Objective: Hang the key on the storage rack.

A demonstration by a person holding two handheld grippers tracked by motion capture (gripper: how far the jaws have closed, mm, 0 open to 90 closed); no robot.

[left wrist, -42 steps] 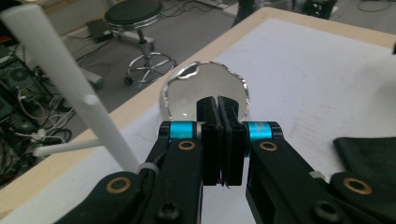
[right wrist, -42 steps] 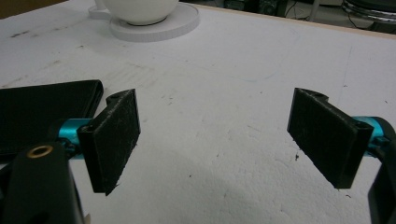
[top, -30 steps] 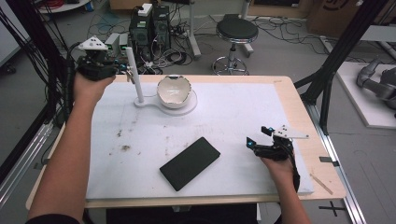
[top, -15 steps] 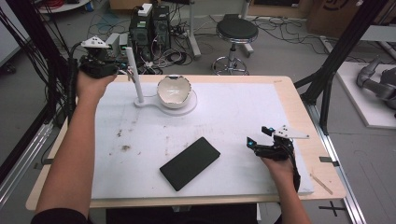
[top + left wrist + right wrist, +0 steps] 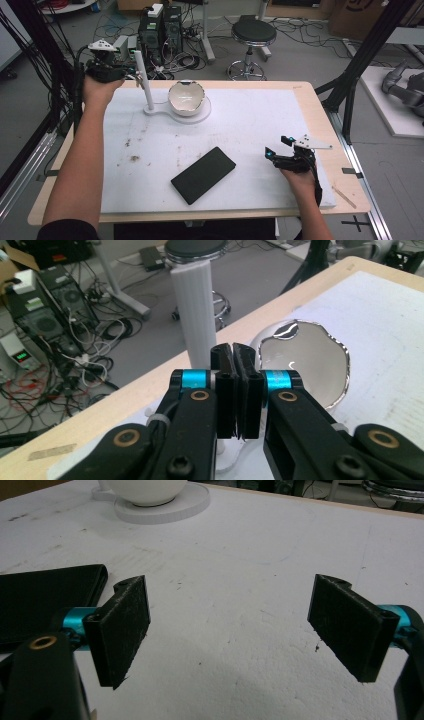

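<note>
Left gripper [image 5: 131, 75] at far-left corner of surface [image 5: 250, 120], fingers [image 5: 223, 385] clenched with nothing between, just beside white post [image 5: 143, 80], bowl [image 5: 186, 97] on round base next to it, right gripper [image 5: 276, 148] low near right edge, fingers [image 5: 125, 630] released wide, black phone [image 5: 203, 174] lying flat mid-front.

White post [image 5: 143, 82] and bowl [image 5: 186, 97] block far-left corner.

Left gripper [image 5: 131, 76] far left, jaws pressed together, arm extended. Right gripper [image 5: 278, 148] near right, jaws spread wide.
</note>
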